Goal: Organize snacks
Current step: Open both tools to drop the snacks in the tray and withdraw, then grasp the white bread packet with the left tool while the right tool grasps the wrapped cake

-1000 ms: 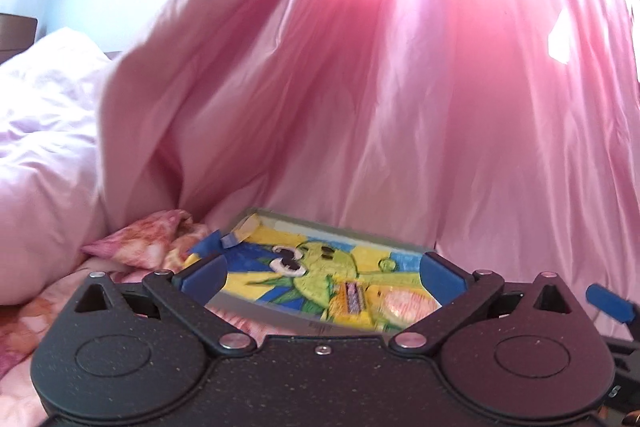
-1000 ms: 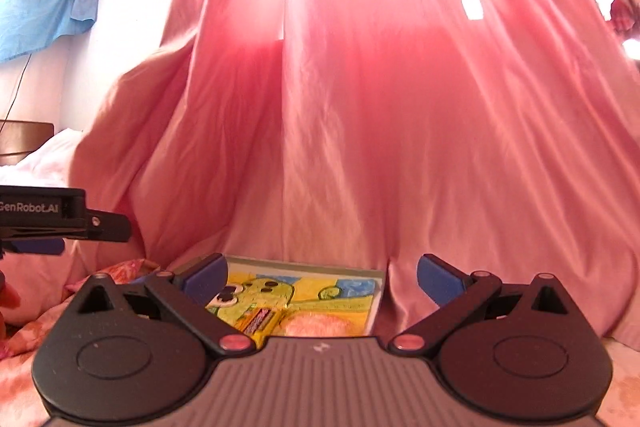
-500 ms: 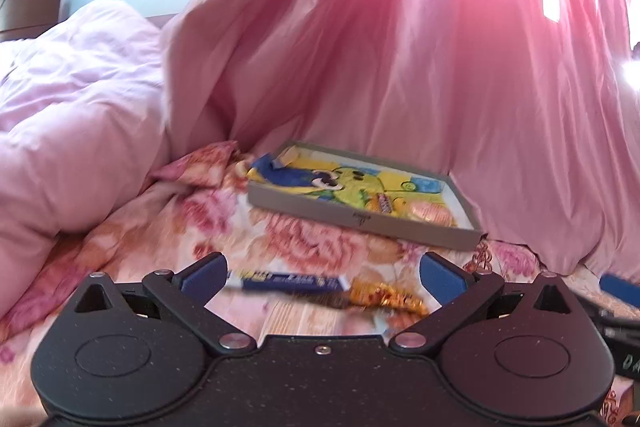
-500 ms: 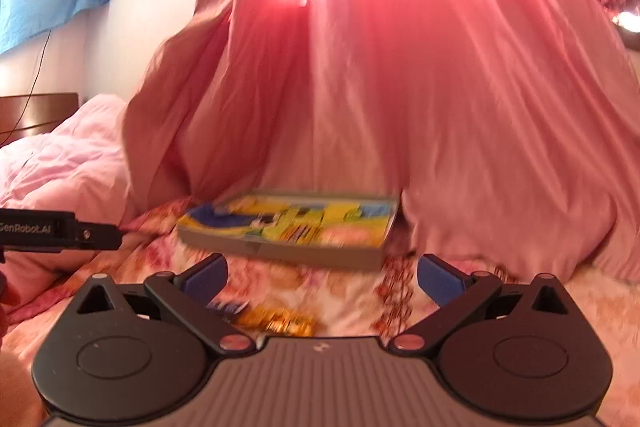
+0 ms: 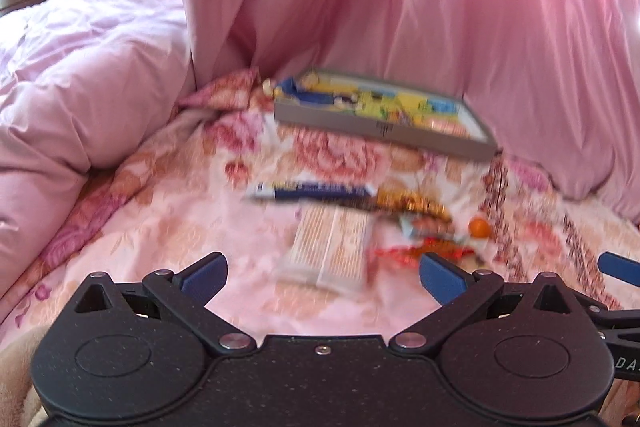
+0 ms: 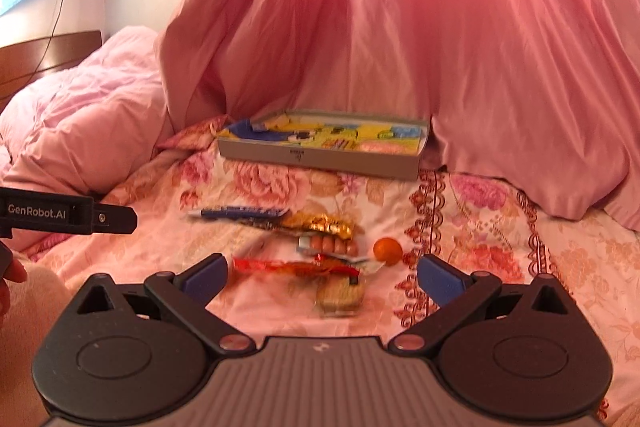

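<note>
Left hand-held gripper [image 5: 320,277] spread, empty, over cracker pack [image 5: 330,251]; right hand-held gripper [image 6: 322,277] also spread, empty, over red wrapper [image 6: 296,265]. You're likely at reach-and-pick step: lower, pinch one snack, carry to box [image 6: 320,159] beyond. Loose snacks overlap on bed [image 6: 500,267]; orange ball [image 6: 387,249] beside. Curtain [image 6: 440,47] drapes box's far edge.

Motion blur smears the snack wrappers [image 5: 352,195], so no print is readable. The wafer pack [image 6: 340,297] is partly hidden under a red wrapper [image 6: 296,267].
</note>
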Demonstrator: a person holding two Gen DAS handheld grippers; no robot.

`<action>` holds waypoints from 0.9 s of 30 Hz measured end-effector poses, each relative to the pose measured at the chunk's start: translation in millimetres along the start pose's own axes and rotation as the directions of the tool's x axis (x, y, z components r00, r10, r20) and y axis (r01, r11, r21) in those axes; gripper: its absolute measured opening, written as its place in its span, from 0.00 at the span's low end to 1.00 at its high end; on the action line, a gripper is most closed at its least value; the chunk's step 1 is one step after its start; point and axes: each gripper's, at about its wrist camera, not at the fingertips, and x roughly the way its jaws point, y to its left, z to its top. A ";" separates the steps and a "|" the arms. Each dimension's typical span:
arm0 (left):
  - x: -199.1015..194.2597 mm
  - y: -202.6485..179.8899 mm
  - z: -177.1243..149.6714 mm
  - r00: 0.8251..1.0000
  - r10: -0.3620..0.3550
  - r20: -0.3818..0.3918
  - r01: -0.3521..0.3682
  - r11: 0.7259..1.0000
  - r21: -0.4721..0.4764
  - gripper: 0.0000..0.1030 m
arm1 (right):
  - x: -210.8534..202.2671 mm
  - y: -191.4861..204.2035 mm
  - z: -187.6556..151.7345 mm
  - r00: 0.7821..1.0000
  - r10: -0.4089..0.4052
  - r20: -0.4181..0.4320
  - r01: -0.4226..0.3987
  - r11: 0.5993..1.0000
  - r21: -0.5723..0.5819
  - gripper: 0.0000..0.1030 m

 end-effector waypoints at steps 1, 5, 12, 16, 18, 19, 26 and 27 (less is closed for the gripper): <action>2.1 0.8 -0.3 1.000 0.000 -0.016 0.000 1.000 -0.003 0.99 | 2.0 0.3 -0.9 1.000 0.001 -0.018 -0.001 1.000 0.001 1.00; 10.5 1.5 -3.4 0.998 0.006 -0.064 -0.006 1.000 0.002 0.99 | 9.1 0.6 -3.5 0.998 -0.001 -0.069 0.001 1.000 0.005 1.00; 28.0 -3.9 -3.6 0.992 0.031 -0.126 -0.024 0.998 0.055 0.98 | 22.8 -3.1 -6.8 0.990 -0.011 -0.144 0.014 1.000 0.017 1.00; 37.9 -2.0 -1.7 0.989 0.041 -0.142 -0.034 0.998 0.049 0.98 | 31.9 -4.7 -7.1 0.983 -0.018 -0.185 0.021 1.000 0.016 1.00; 43.8 -0.9 -1.0 0.988 0.043 -0.151 -0.037 0.998 0.044 0.98 | 37.1 -5.2 -7.0 0.978 -0.017 -0.206 0.022 1.000 0.020 1.00; 47.2 -0.6 -0.8 0.987 0.045 -0.157 -0.039 0.998 0.045 0.98 | 40.2 -6.0 -6.8 0.976 -0.016 -0.216 0.022 0.999 0.023 1.00; 71.9 -1.9 -0.2 0.983 0.063 -0.175 -0.051 0.996 0.075 0.98 | 61.7 -12.2 -7.4 0.963 -0.004 -0.269 0.017 0.999 0.044 1.00; 75.6 -1.9 0.1 0.982 0.067 -0.175 -0.054 0.995 0.081 0.98 | 65.0 -13.3 -7.4 0.962 -0.004 -0.275 0.017 0.999 0.045 1.00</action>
